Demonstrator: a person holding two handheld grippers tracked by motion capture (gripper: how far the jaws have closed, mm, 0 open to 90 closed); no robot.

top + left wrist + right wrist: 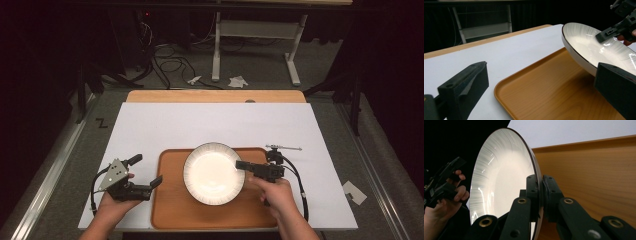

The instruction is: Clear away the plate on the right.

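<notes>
Right tongs (243,165), held in the person's right hand (278,195) at the near right of the table (165,125), are clamped on the right rim of the plate (212,172). In the right gripper view one jaw lies on the white inner face and the other on the underside, the rim pinched between them (539,195).

Left tongs (146,171), in the left hand (112,205) at the near left, stand spread with nothing between the jaws. In the left gripper view one jaw sits over the white table cover and the other over the near corner of the tray (544,90).

Plate: white with fine grey radial streaks and a dark edge. It sits over the middle of the wooden tray (170,210). In the left gripper view it is tilted, the gripped side raised (586,47); whether its low edge touches the tray I cannot tell.

Beyond the tray, the white cover runs to a strip of bare wood at the table's far edge. A small metal rod (284,147) lies on the cover just past the right tongs.
</notes>
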